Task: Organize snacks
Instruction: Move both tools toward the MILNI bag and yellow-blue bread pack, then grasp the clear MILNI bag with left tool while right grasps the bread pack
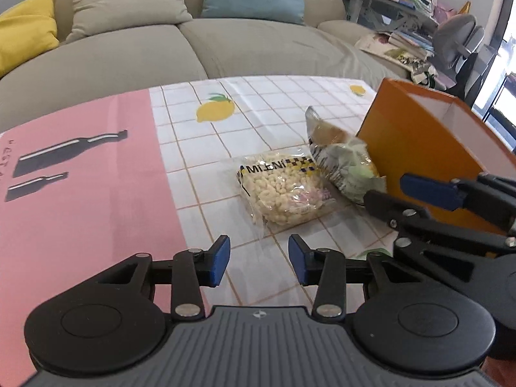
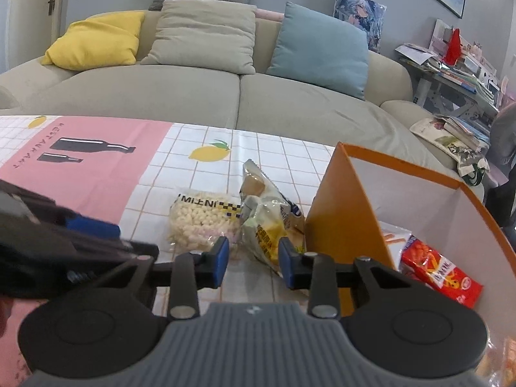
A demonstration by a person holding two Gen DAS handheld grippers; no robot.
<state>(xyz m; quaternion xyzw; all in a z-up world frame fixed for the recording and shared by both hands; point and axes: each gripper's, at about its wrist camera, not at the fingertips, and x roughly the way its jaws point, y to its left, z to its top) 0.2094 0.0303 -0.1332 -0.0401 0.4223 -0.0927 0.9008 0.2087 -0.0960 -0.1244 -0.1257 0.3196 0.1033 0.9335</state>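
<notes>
The left tongs (image 1: 259,264) hang spread over the desk (image 1: 96,193), gripping nothing. Just beyond lies the puffed-snack bag (image 1: 283,190), touching the crumpled green bag (image 1: 342,158), which leans on the orange box (image 1: 416,151). The right tongs (image 2: 254,262), also spread and gripping nothing, are at that green bag's near end. A red packet (image 2: 441,271) lies inside the box.

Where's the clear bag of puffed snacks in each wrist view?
Left wrist: bag of puffed snacks lies centre, on the tablecloth beyond the left gripper.
Right wrist: same bag lies left of centre, just past the right gripper.
Shared landmark: orange box, to the bag's right.
</notes>
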